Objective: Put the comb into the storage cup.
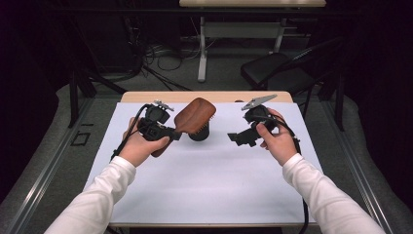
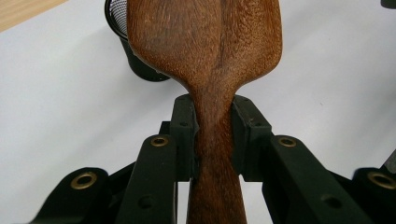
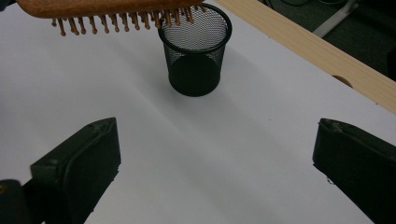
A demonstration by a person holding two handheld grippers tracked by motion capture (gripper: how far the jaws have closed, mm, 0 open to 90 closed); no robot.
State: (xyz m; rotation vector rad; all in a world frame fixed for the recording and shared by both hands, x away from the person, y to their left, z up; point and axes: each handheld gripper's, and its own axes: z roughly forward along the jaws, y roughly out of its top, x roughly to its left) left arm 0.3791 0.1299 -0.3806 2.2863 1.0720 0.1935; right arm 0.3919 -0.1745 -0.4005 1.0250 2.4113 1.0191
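Broadly, the white table (image 1: 204, 185) spreads largest, its near corners cut off. Next, the wooden hairbrush (image 1: 194, 117) hangs at 12 o'clock of table centre, bristles down, hiding most of the black mesh cup (image 3: 194, 51) beneath. Its handle is clamped in the left gripper (image 2: 212, 135), at 10 o'clock. At 2 o'clock, the right gripper (image 3: 215, 172) stands spread wide, empty.

The white table sheet (image 1: 204, 180) was evenly lit from above while the surrounding room stayed dark. Shadows were soft, and all three pictures looked slightly grainy.
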